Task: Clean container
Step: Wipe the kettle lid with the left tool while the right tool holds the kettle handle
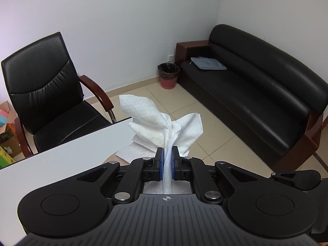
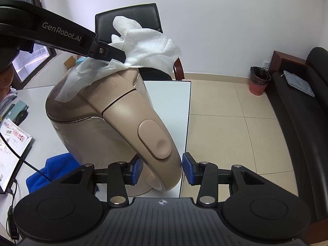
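A beige electric kettle (image 2: pixel 98 112) stands tilted on the white table (image 2: pixel 168 98) near its right edge. My right gripper (image 2: pixel 162 169) has its blue pads on either side of the kettle's handle (image 2: pixel 155 139), shut on it. My left gripper (image 1: pixel 168 162) is shut on a white paper towel (image 1: pixel 164 123), which fans out past the fingertips. In the right wrist view the left gripper (image 2: pixel 121 56) comes in from the upper left and presses the towel (image 2: pixel 143 45) on the kettle's lid. The kettle is hidden in the left wrist view.
A black office chair (image 1: pixel 47 94) stands behind the table. A black sofa (image 1: pixel 256 86) with a grey pouch (image 1: pixel 208 63) is on the right, a red waste bin (image 1: pixel 168 75) by the wall. A blue cloth (image 2: pixel 53 170), papers (image 2: pixel 12 143) and a cable lie on the table's left.
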`<move>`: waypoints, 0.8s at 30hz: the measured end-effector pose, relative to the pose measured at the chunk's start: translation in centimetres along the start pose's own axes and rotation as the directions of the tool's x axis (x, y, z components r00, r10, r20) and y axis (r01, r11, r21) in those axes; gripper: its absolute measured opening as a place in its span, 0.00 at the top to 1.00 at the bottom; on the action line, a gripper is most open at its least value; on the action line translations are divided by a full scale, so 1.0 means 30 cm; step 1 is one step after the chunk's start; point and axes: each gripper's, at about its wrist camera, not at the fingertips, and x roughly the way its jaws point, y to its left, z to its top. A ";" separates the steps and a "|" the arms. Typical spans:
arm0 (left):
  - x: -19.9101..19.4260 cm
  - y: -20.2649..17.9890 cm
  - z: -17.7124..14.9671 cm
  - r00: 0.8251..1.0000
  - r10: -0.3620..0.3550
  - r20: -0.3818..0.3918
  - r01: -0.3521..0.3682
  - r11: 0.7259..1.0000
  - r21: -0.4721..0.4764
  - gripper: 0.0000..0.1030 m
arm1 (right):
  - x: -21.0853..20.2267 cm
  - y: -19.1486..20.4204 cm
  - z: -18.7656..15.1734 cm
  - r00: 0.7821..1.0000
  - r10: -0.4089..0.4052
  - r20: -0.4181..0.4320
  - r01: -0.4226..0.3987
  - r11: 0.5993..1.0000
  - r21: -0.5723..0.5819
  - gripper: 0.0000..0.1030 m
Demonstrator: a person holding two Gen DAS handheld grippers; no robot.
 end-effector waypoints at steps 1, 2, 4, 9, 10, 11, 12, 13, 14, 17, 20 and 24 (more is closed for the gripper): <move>0.003 0.002 0.001 1.000 0.005 0.002 -0.005 1.000 -0.001 0.92 | -0.001 -0.001 0.000 1.000 0.000 -0.001 0.000 1.000 0.001 0.57; 0.007 0.007 0.003 1.000 0.008 0.005 -0.008 1.000 -0.003 0.92 | -0.001 -0.002 0.000 1.000 0.000 -0.001 0.000 1.000 0.002 0.57; 0.011 0.017 0.004 1.000 0.013 0.008 -0.013 1.000 -0.010 0.91 | 0.000 -0.003 -0.002 1.000 -0.001 -0.003 0.001 1.000 0.003 0.57; 0.012 0.066 0.002 0.999 0.036 0.016 -0.035 0.998 -0.044 0.90 | -0.001 -0.004 -0.003 1.000 -0.004 -0.006 0.004 1.000 0.007 0.57; 0.009 0.077 0.000 0.999 0.042 0.017 -0.041 0.998 -0.054 0.90 | -0.002 -0.005 -0.003 1.000 -0.005 -0.006 0.005 1.000 0.008 0.57; 0.005 0.092 -0.004 0.999 0.047 0.017 -0.045 0.997 -0.068 0.90 | -0.002 -0.004 -0.002 1.000 -0.006 -0.006 0.006 1.000 0.008 0.57; 0.000 0.105 -0.008 0.999 0.049 0.017 -0.048 0.996 -0.079 0.90 | -0.001 -0.004 -0.002 1.000 -0.007 -0.006 0.007 1.000 0.008 0.57; -0.005 0.117 -0.013 0.998 0.053 0.017 -0.051 0.995 -0.089 0.90 | 0.002 -0.004 0.000 1.000 -0.007 -0.006 0.007 1.000 0.009 0.58; -0.010 0.128 -0.017 0.998 0.057 0.016 -0.055 0.994 -0.099 0.90 | 0.005 -0.004 0.002 1.000 -0.008 -0.007 0.008 1.000 0.009 0.58; -0.028 0.151 -0.035 0.997 0.073 0.020 -0.070 0.991 -0.115 0.90 | 0.006 -0.003 0.003 1.000 -0.010 -0.008 0.010 1.000 0.009 0.58; -0.053 0.172 -0.060 0.996 0.089 0.026 -0.085 0.988 -0.128 0.90 | 0.005 -0.001 0.005 1.000 -0.013 -0.010 0.013 1.000 0.009 0.58; -0.095 0.188 -0.097 0.994 0.102 0.027 -0.097 0.985 -0.144 0.90 | 0.001 0.003 0.005 1.000 -0.018 -0.011 0.018 1.000 0.007 0.58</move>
